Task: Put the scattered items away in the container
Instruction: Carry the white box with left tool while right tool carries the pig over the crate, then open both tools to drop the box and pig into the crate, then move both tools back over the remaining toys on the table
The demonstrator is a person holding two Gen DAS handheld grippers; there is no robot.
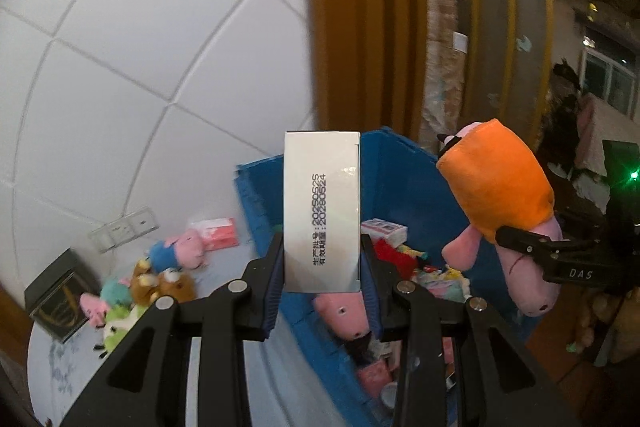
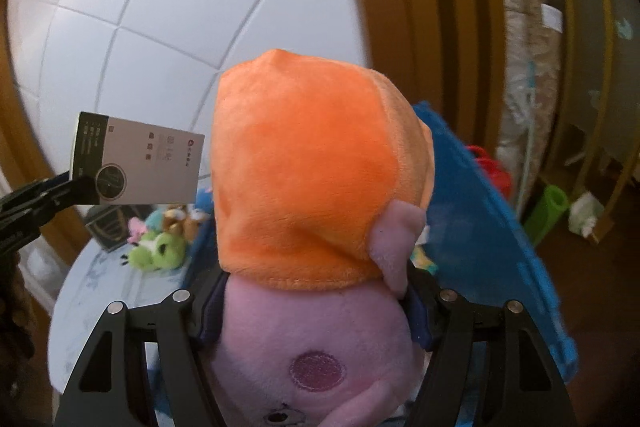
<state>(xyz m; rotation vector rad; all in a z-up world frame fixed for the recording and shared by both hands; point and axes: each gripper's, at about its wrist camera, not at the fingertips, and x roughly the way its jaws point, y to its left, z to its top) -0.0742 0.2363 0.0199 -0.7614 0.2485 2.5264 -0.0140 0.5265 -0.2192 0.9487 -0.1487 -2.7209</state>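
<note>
The open-topped blue plastic crate point(image 1: 404, 183) is already heaped with toys; clustered plush animals point(image 1: 132, 291) and a dark box point(image 1: 60, 299) crowd the pale surface point(image 1: 60, 367) beside it.

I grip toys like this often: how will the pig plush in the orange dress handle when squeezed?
The pig plush probably squashes: the right gripper dents its head. Likely light and floppy; its limbs dangle.

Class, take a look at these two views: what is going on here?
A person is tidying toys and boxes into a blue crate. The left tongs grip a white carton, held over the crate. The right tongs hold a pink pig plush in an orange dress beside it. More plush toys still lie on the table.
</note>
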